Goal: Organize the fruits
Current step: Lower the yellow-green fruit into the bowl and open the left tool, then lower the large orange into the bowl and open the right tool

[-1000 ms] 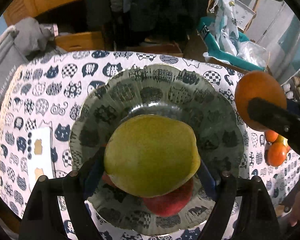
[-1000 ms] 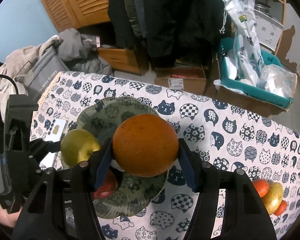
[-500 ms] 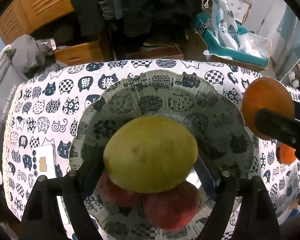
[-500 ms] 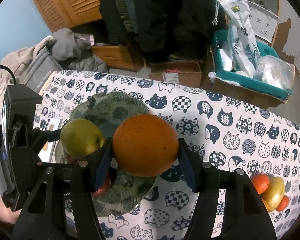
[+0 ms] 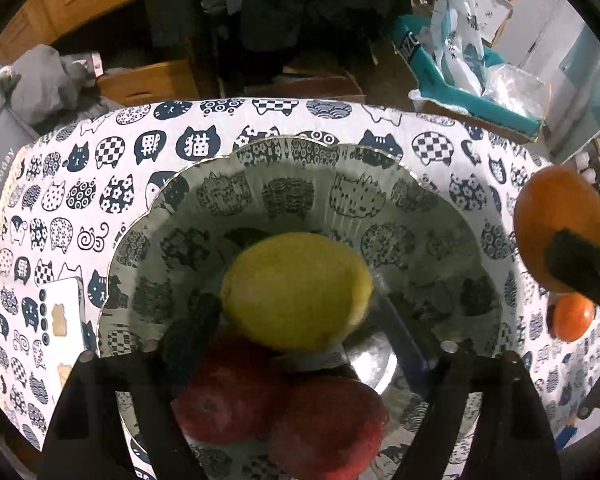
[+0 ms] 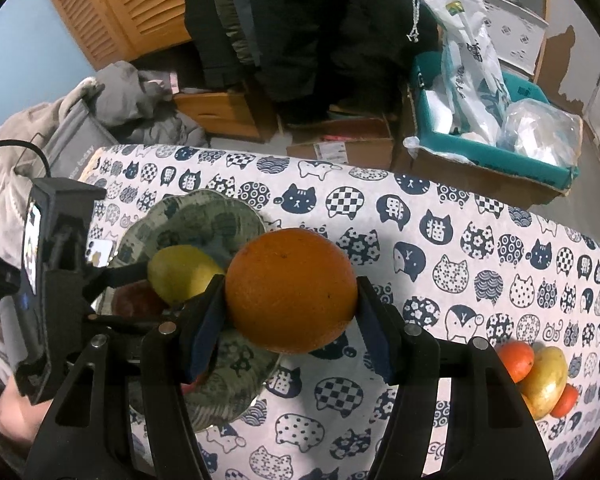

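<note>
Orange [image 6: 291,290] is sitting clamped between the right gripper [image 6: 290,320] pads, both blue pads pressing its sides, held above the table just beside the plate's right rim. In the left wrist view the same orange [image 5: 556,216] is showing at the right edge, off the plate.

Yellow-green fruit [image 5: 297,290] is lying in the plate [image 5: 284,184], resting against two red fruits [image 5: 276,420] nearer the camera. Left gripper [image 5: 296,320] is hanging over the plate with its fingers spread wide; left finger [image 5: 192,328] looks close to or touching the fruit, right finger [image 5: 404,336] is standing apart from it, so it's open, not gripping.

Plate is a scalloped glass one, sitting on the left part of the cat-print tablecloth [image 6: 460,248].

Remaining fruit pile [image 6: 540,376] is sitting well apart at the table's right end: small oranges plus a yellow fruit, touching each other. A white card [image 5: 62,312] is lying on the cloth just left of the plate.

Beyond the table: teal box with plastic bags [image 6: 496,120], cardboard box [image 6: 340,140], grey clothes [image 6: 136,104].
</note>
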{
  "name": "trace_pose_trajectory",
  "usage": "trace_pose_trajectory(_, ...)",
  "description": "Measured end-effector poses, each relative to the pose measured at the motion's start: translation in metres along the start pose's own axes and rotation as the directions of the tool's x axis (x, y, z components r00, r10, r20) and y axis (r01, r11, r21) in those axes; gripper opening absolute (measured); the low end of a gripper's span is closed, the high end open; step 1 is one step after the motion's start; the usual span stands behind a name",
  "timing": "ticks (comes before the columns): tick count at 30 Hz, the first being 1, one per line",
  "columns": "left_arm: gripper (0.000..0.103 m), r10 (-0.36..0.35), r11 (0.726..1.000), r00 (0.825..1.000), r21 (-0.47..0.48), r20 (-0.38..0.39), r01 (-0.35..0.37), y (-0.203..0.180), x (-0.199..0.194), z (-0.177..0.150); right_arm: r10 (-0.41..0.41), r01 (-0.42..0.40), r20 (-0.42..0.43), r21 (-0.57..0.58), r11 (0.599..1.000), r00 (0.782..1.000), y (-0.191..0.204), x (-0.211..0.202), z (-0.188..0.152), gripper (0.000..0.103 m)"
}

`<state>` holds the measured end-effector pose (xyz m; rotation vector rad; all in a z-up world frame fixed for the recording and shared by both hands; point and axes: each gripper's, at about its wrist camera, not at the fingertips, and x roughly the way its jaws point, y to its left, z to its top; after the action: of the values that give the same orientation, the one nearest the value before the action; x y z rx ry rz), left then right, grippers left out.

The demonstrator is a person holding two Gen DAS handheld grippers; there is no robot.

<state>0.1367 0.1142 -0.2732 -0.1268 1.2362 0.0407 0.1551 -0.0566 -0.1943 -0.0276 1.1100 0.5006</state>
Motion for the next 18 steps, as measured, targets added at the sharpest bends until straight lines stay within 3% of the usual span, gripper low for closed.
trace_pose_trajectory(9, 0.087, 0.005, 0.997, 1.000, -0.074, 0.024, -0.003, 0.022, -0.026, -0.006, 0.012, -0.012, -0.010, -0.018, 1.000, 1.000, 0.009, 0.002, -0.001, 0.063)
trace_pose_trajectory(18, 0.087, 0.030, 0.986, 0.999, -0.167, 0.026, -0.026, 0.064, -0.048, -0.027, 0.031, -0.036, -0.072, -0.067, 0.997, 0.997, 0.035, 0.024, -0.007, 0.064)
